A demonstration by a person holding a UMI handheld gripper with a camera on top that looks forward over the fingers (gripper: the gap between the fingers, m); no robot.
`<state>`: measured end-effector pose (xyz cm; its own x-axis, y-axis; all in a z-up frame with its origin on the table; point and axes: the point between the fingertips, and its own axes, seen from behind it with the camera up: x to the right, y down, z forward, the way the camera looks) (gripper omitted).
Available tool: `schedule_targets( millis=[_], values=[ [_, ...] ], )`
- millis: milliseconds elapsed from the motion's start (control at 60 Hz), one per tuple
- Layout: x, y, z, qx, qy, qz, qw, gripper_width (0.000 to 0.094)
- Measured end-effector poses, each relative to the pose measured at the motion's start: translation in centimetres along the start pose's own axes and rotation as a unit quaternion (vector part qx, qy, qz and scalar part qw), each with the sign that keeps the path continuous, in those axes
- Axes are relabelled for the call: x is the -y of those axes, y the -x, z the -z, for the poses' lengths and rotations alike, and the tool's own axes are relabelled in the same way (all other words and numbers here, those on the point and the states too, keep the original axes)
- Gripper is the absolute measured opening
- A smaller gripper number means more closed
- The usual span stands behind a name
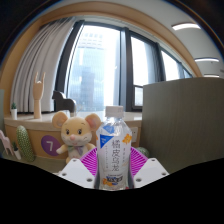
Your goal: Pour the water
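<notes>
Claw [113, 172] grips one water bottle [113, 148] before one plush mouse [73, 134].

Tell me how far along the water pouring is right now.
Early stage. Done: the gripper has the water bottle between its fingers, pads against both sides, so it looks gripped. In hand: the bottle is upright with its white cap on. Left: uncapping and pouring; no cup or glass is in view.
</notes>
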<state>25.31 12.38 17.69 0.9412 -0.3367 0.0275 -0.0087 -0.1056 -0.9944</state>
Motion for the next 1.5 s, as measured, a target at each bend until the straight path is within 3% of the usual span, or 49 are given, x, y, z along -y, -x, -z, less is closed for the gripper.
schedule_targets(
  millis=[267, 433, 633, 700, 767, 950, 1133, 1500],
  values=[
    [-6.8, -2.4, -2.4, -0.013, 0.042, 0.010, 0.999, 0.0382],
    [-6.7, -2.5, -2.3, -0.016, 0.012, -0.008, 1.000, 0.0390],
    [-6.9, -2.6, -1.8, -0.008, 0.007, -0.009, 1.000, 0.0541],
    [-8.4, -2.6, -1.4, -0.004, 0.044, 0.003, 0.999, 0.0680],
    [-8.9, -2.6, -0.5, -0.005, 0.055, 0.011, 0.998, 0.0779],
    [-10.5, -1.6, 5.7, 0.005, 0.083, 0.003, 0.997, 0.0798],
    [-10.5, 3.5, 15.0, 0.062, 0.097, 0.003, 0.993, 0.0813],
    [-3.2, 16.4, 31.1, 0.206, 0.069, 0.020, 0.976, 0.0824]
  ],
)
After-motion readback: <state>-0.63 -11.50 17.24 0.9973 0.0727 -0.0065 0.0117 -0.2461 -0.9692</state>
